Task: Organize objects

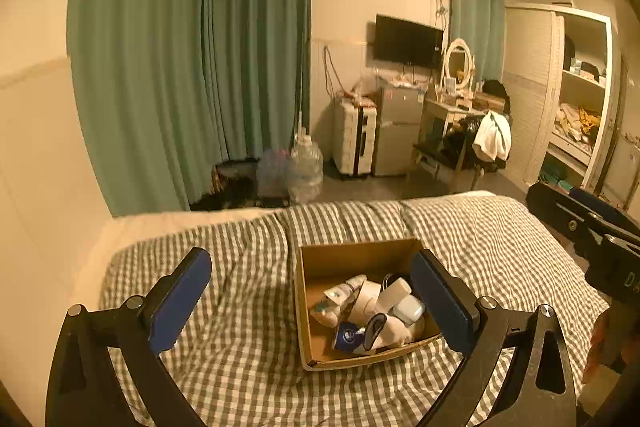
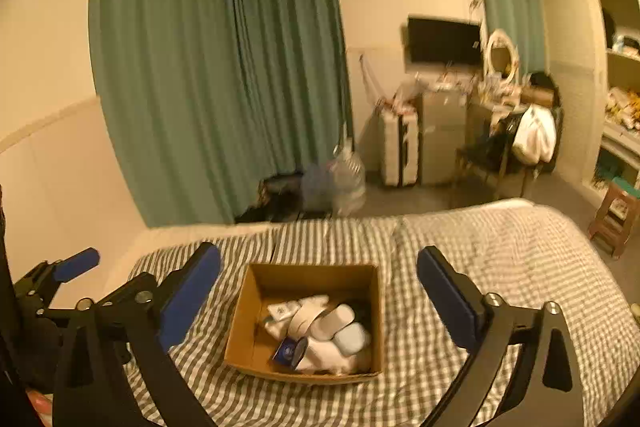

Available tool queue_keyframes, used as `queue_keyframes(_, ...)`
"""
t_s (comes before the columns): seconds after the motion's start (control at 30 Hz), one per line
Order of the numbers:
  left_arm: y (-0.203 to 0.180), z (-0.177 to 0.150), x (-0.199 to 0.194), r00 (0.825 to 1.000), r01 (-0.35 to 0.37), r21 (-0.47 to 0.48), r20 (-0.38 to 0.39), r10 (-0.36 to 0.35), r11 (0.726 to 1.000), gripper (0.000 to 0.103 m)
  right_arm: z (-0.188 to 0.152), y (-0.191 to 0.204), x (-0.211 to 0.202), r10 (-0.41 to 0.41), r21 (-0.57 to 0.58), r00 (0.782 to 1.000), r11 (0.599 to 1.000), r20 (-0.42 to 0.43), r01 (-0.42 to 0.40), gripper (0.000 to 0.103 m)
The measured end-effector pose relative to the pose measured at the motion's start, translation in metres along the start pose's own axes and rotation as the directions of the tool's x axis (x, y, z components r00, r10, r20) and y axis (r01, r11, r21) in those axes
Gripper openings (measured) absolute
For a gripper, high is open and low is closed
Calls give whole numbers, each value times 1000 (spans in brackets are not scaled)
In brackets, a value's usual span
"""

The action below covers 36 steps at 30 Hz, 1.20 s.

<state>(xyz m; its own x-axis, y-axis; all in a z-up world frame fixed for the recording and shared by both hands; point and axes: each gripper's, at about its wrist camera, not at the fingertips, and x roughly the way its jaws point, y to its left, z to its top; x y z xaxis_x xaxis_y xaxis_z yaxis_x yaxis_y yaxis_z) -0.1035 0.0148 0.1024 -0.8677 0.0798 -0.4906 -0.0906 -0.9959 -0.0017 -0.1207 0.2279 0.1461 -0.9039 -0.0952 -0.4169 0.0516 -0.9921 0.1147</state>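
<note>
The open cardboard box (image 2: 308,323) sits on the checked bedcover (image 2: 500,259); it looks light but thin-walled and apt to flex, so it is best taken by two opposite side walls. The small toiletries (image 2: 320,331) heaped inside look light, smooth and likely to shift. The fingers of the left gripper (image 1: 310,301) and the right gripper (image 2: 320,301) stand wide, holding nothing.

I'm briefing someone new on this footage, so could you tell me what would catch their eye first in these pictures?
The open cardboard box sits mid-frame on the checked bedspread, heaped with small white toiletries. Both the left gripper and right gripper frame it, open and empty. Behind, green curtains fill the far wall.
</note>
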Motion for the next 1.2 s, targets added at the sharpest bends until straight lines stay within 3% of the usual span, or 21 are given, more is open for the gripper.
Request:
queue_keyframes(0.23, -11, 1, -36, 994, -24, 34, 112, 20, 999, 103, 2, -1, -40, -41, -56, 995, 997, 86, 46, 102)
queue_keyframes(0.4, -19, -9, -39, 991, -20, 27, 136, 16, 999, 103, -14, -7, -47, -62, -93, 992, 993, 111, 73, 102)
queue_keyframes(0.6, -28, -25, -26, 992, -31, 57, 122, 23, 998, 103, -31, -28, -44, -53, -73, 992, 995, 117, 62, 102)
queue_keyframes(0.73, -28, -36, -21, 989, -46, 24, 141, 42, 999, 103, -42, -41, -42, -21, -35, 991, 999, 131, 26, 102)
queue_keyframes(0.97, -30, -56, -18, 975, -102, -20, 195, 104, 995, 103, -60, -52, -25, -54, -60, 992, 996, 113, 61, 102)
queue_keyframes(1.2, -40, -79, -2, 972, -128, 29, 200, 120, 991, 103, -85, -57, -8, -62, -60, 994, 996, 94, 68, 102)
